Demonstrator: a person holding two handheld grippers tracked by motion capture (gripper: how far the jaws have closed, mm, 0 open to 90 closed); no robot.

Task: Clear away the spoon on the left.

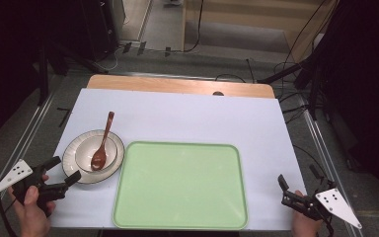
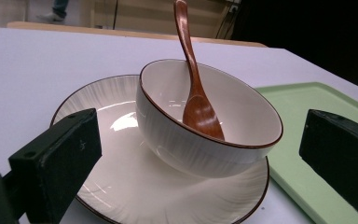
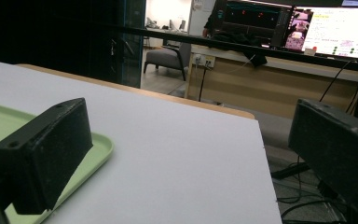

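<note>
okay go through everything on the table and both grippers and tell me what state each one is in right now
Spoon: head in the bowl, handle leaning over the far rim.
Bowl: upright on the plate, holding just the spoon.
Plate: flat on the table, under the bowl.
Green tray: flat, nothing on it.
Left gripper: open, empty, by the plate.
Right gripper: open, empty.

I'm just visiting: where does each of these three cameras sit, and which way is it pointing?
High view: above the person's side, looking forward and down at the white table; both hands and the left gripper and right gripper show.
Left gripper view: rides the left gripper, facing the white ceramic bowl holding the brown wooden spoon; its black fingers show.
Right gripper view: rides the right gripper, facing the table's far edge; its fingers show.
All share the pale green plastic tray.
</note>
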